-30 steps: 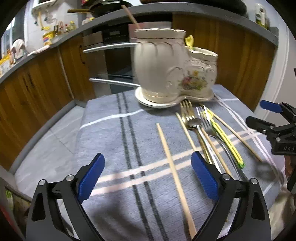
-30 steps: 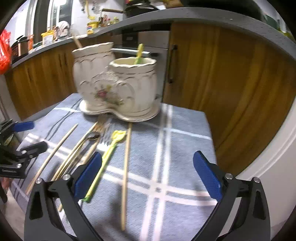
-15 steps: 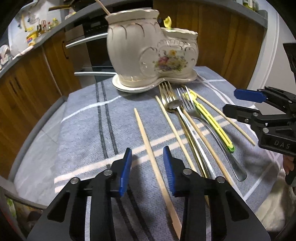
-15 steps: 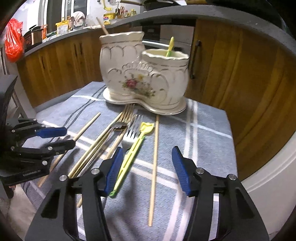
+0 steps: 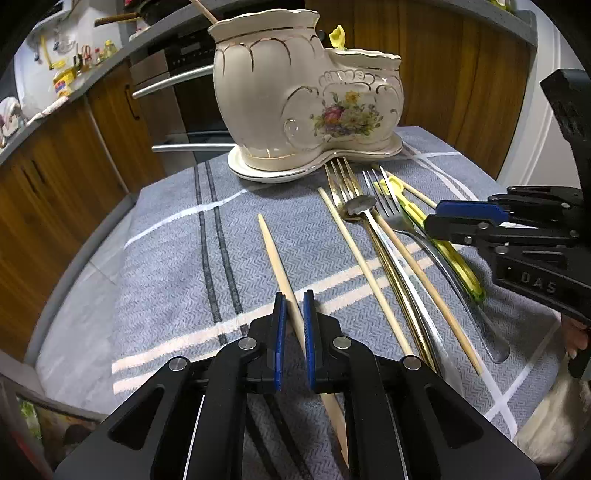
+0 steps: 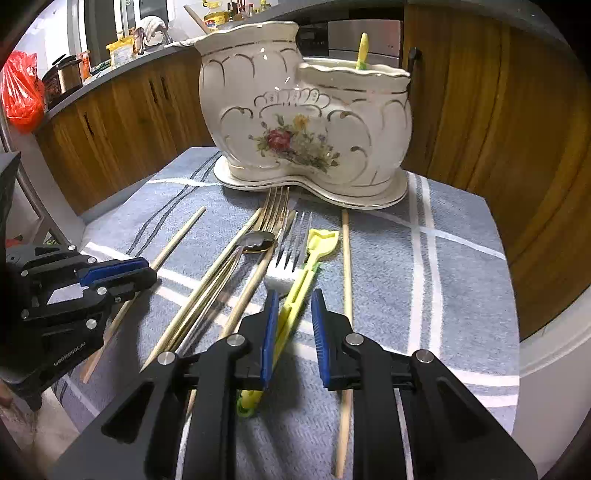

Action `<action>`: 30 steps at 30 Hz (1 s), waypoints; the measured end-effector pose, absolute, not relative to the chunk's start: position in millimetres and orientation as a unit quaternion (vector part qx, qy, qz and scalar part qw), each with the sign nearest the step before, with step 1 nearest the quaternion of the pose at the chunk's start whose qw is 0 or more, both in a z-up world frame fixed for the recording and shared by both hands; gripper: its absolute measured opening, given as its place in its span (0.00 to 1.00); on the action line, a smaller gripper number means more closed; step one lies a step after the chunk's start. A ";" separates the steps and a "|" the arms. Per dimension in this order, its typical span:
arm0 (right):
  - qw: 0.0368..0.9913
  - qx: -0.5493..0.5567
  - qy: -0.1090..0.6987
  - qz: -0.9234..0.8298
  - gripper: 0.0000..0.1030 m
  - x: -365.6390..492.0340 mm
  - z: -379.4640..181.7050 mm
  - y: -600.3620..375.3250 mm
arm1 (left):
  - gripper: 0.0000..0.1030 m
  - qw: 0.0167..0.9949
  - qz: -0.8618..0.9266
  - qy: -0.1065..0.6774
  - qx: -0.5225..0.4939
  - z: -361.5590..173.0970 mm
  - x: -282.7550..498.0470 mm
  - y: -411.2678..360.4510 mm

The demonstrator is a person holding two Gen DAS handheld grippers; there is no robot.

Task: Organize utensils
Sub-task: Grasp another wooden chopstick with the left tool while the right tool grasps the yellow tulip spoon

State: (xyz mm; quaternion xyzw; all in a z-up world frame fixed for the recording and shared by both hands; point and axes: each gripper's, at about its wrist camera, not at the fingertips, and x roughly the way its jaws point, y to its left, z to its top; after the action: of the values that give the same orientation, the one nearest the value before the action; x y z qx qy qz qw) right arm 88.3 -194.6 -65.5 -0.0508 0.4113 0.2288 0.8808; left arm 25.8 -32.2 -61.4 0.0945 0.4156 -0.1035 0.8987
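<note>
While most utensils lie loose on the cloth, sorting looks barely begun:

Done: ceramic holder (image 6: 303,122), upper centre of right-wrist view, already has a yellow utensil (image 6: 363,50) poking from its lower pot and a wooden stick (image 5: 204,10) from the taller pot.
Left: approx. four chopsticks, two forks, a spoon (image 6: 257,242) and the yellow-green tool still on the grey cloth (image 5: 177,258), centre to centre-right in left-wrist view.
Left gripper (image 5: 293,310): bottom centre of its own view; jaws closing round the lone chopstick (image 5: 275,254), nearly clenched. Can't tell whether pads press it yet; stick appears flat on the cloth.
Lone chopstick axis: runs from bottom centre up and slightly left, thin tip toward the holder; lies apart from the others, left of the bundle.
Right gripper (image 6: 293,317): bottom centre of its view; jaws closing, w/ yellow-green tool (image 6: 295,295) betw. them, against the left pad, gap at the right pad, so not gripped yet.
Yellow-green tool axis: bottom centre up and right, shovel-shaped head toward the holder, just beside the silver fork (image 6: 291,258).
Next (judgement): finish both grips, lift, tip each upright into a pot.
</note>
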 end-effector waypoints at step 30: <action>0.892 -0.062 0.394 0.212 0.10 97.6 -56.9 -200.6 | 0.06 0.903 -0.100 0.407 0.091 -57.0 33.3 -25.5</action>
State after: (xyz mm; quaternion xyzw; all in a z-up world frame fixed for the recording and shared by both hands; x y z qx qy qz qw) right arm 97.6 -200.6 -56.9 -0.0624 0.3940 0.2122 0.8921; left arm 33.3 -25.5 -57.0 0.0909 0.4070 -0.0997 0.9034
